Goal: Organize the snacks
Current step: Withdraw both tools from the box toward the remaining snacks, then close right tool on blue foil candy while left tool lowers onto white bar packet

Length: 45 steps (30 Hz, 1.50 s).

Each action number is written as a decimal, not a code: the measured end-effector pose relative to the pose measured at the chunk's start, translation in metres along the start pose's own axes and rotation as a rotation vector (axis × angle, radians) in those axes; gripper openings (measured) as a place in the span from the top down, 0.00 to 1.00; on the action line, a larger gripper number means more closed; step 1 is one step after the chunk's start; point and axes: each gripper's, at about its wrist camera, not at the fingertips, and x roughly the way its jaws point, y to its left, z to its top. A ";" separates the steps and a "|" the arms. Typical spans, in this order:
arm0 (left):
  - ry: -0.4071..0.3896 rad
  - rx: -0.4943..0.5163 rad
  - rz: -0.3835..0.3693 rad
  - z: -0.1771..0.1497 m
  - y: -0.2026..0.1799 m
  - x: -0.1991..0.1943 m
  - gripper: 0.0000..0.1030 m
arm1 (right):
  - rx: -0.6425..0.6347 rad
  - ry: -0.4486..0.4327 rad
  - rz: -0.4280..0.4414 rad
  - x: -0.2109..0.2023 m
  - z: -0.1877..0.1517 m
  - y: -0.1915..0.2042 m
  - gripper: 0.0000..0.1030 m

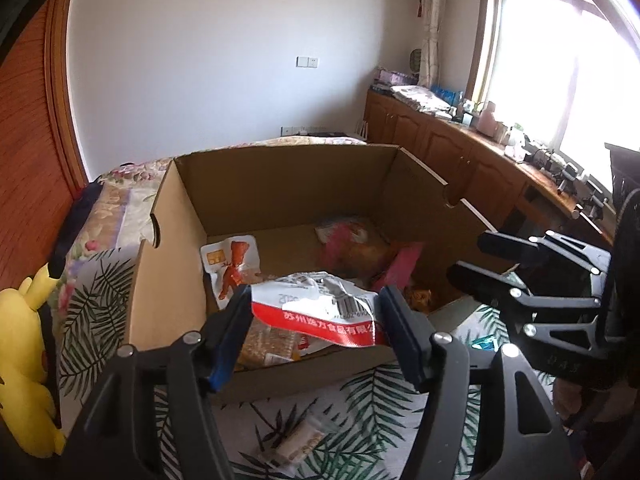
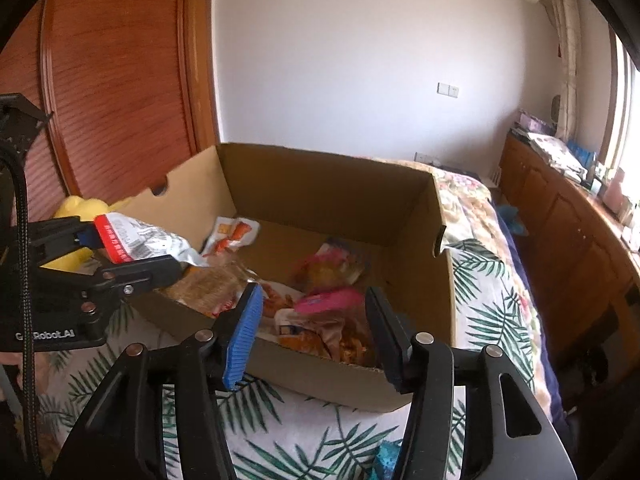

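Left wrist view: left tongs (image 1: pixel 314 316) pinch a red-and-white snack packet (image 1: pixel 320 304) by its crinkled upper half, held over the near-left corner of the cardboard box (image 1: pixel 280 184) on the bed. Likely light, limp, slippery film; sealed edge looks the safest hold. Right tongs (image 2: pixel 314 328) gape wide, empty, poised over the pink packet (image 2: pixel 328 300) inside the box.
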 end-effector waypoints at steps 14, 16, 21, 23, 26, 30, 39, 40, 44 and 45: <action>-0.052 0.047 0.007 0.006 -0.011 -0.026 0.29 | -0.060 -0.040 0.011 -0.040 -0.005 0.007 0.47; -0.057 0.060 0.004 0.002 -0.013 -0.033 0.29 | -0.059 -0.046 0.022 -0.048 -0.010 0.004 0.47; -0.056 0.059 -0.022 -0.015 -0.018 -0.052 0.29 | -0.081 -0.047 0.032 -0.067 -0.026 -0.002 0.47; -0.050 0.064 -0.034 -0.025 -0.020 -0.059 0.29 | -0.088 -0.050 0.036 -0.074 -0.035 -0.004 0.47; -0.042 0.077 -0.044 -0.035 -0.022 -0.065 0.29 | -0.082 -0.045 0.043 -0.080 -0.045 -0.009 0.47; -0.029 0.086 -0.064 -0.050 -0.025 -0.071 0.29 | -0.058 -0.017 0.049 -0.076 -0.065 -0.017 0.47; 0.021 0.119 -0.051 -0.088 -0.028 -0.056 0.29 | -0.021 0.093 0.009 -0.040 -0.110 -0.037 0.48; 0.032 0.120 -0.043 -0.092 -0.028 -0.051 0.29 | -0.020 0.103 0.004 -0.036 -0.113 -0.039 0.48; 0.066 0.103 -0.026 -0.107 -0.020 -0.036 0.29 | 0.010 0.142 0.000 -0.024 -0.124 -0.051 0.48; 0.071 0.099 -0.023 -0.109 -0.019 -0.034 0.29 | 0.028 0.152 0.001 -0.021 -0.126 -0.055 0.48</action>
